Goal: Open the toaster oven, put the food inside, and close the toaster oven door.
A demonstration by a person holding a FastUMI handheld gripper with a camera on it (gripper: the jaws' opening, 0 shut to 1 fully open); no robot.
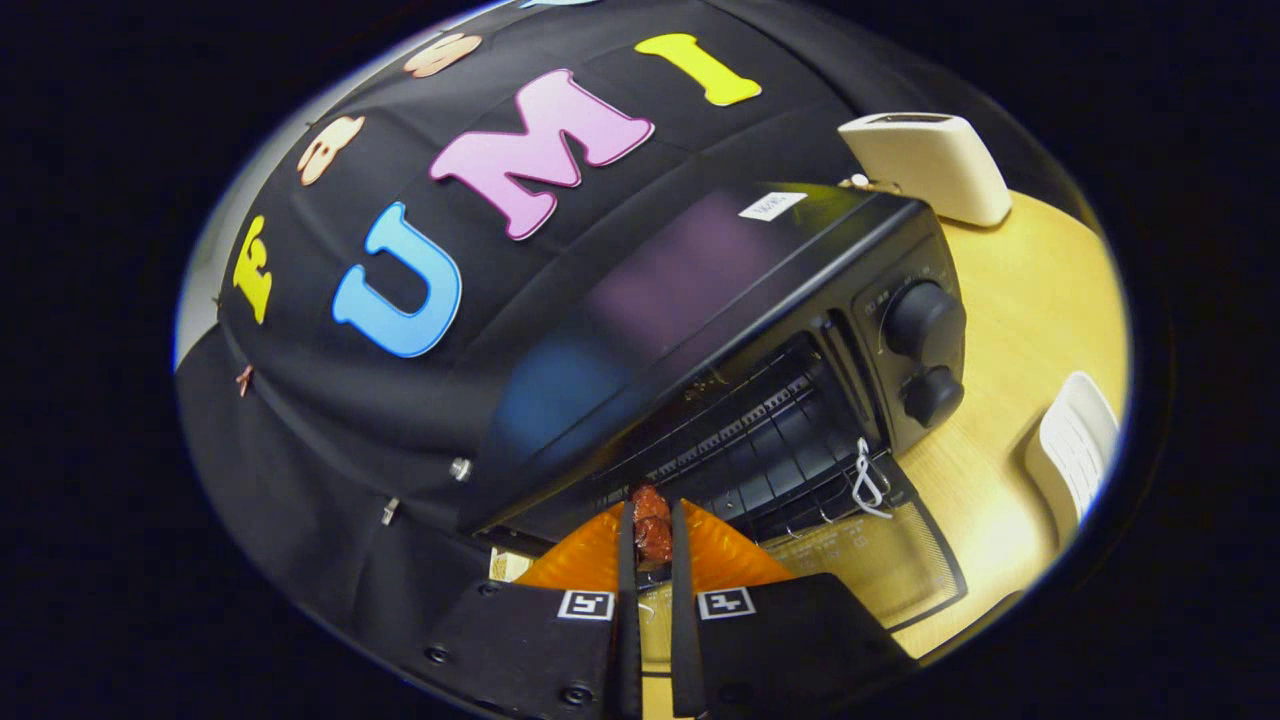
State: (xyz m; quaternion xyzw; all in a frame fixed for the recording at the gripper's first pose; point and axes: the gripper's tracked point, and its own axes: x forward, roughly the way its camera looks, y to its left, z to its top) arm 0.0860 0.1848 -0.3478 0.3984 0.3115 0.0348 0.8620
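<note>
- My claw (652,530) is closed down narrow, both fingers (627,580) pressing on a small reddish-brown piece of food (651,525) held between their tips.
- The food sits right at the mouth of the toaster oven (700,330), just ahead of the wire rack (760,440) inside the open cavity.
- The toaster oven is black and appears tilted in my view, its glossy top catching blurred colour reflections; a small white label (771,205) is stuck on that top.
- Its door (880,560) is dropped open, lying flat below the cavity, the glass panel just to the right of my fingers.
- A white cord or tie (866,480) hangs at the right end of the rack, near the door hinge.
- Two dark knobs (925,320) stand one above the other on the control panel, right of the cavity.
- The oven rests on a pale wooden worktop (1030,300).
- A cream-coloured appliance (930,165) stands behind the oven, just beside its far corner.
- A white ribbed object (1075,445) lies on the worktop, well apart from the oven.
</note>
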